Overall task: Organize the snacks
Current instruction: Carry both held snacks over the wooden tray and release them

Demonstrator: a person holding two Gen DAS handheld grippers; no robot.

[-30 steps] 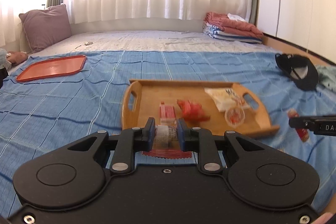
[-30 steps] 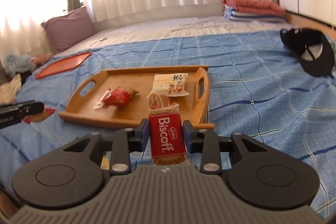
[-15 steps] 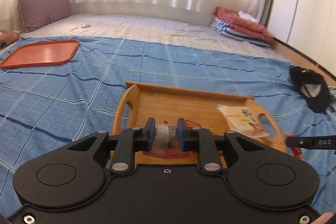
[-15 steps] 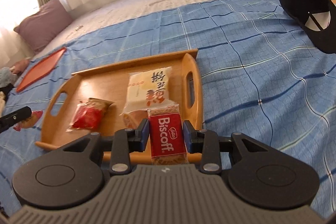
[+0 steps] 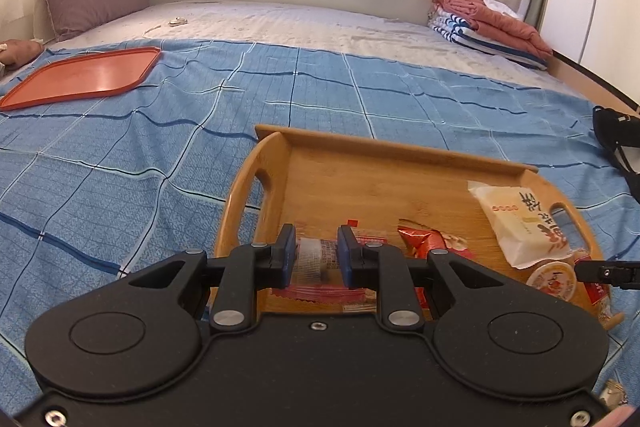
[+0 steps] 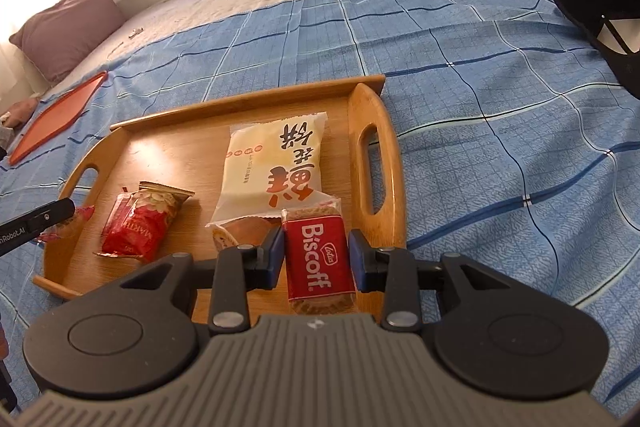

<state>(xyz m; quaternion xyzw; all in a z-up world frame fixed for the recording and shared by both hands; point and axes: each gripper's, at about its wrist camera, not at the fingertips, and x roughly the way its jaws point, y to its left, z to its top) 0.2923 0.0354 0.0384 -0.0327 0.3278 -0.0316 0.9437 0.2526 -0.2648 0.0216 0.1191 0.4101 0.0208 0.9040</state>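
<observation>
both your grippers hold a snack over the wooden tray.

your left gripper (image 5: 316, 254) is clamped on a small red and clear packet (image 5: 318, 257) above the tray (image 5: 360, 163), close to its near left side. your right gripper (image 6: 316, 257) is clamped on a red biscoff pack (image 6: 318, 259) above the tray's near right side, just beside the handle (image 6: 370, 171). on the tray lie a big white bag (image 6: 276, 167), a red bag (image 6: 140, 221) and a round snack (image 5: 552, 281). the tray sits on a blue blanket (image 5: 120, 167) on a bed. an orange tray (image 5: 84, 77) lies far off to the left, and a black cap (image 6: 600, 11) lies to the right.
</observation>
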